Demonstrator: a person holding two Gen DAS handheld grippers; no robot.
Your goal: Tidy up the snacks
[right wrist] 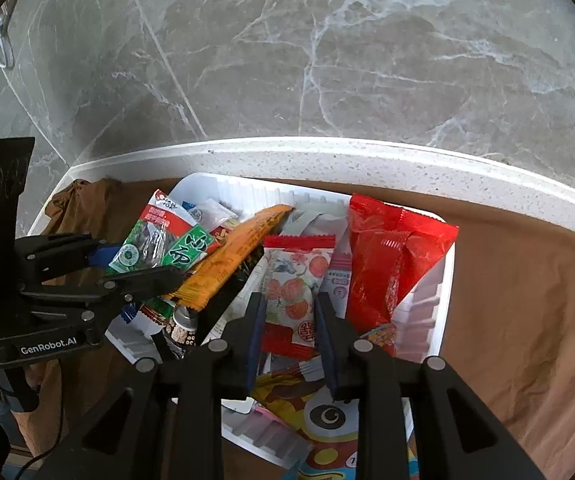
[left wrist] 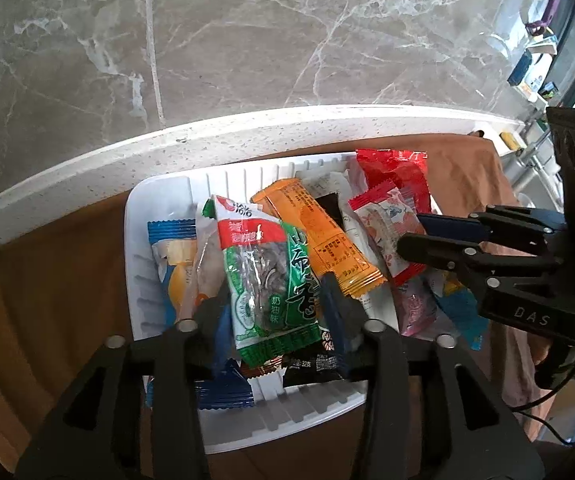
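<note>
A white tray (left wrist: 135, 240), heaped with snack packets, is set on a brown cloth (left wrist: 47, 280) against a speckled white ledge (left wrist: 247, 128); both grippers are lowered over the heap. The left gripper (left wrist: 275, 304) is seen straddling the green seed packet (left wrist: 263, 276); its fingers lie along both sides of the packet, but whether the pads press on it cannot be told, and the gap looks rather slack. The right gripper (right wrist: 289, 312) is clenched on the red-ended fruit sweet packet (right wrist: 295, 292), whose wrapper is pinched between the dark blue pads (right wrist: 255, 328).

The risks are judged as follows; the green packet may be dropped if it is lifted on so loose a hold, since its film is slippery and it rests tilted on other packets; the orange bar (left wrist: 319, 236), which leans against it, could be dragged or tipped out of the tray; the small sweet packet is gripped low down, so it may swing or slide free; the large red bag (right wrist: 387, 260) beside it could be snagged; the two grippers are near each other and could be knocked together.
</note>
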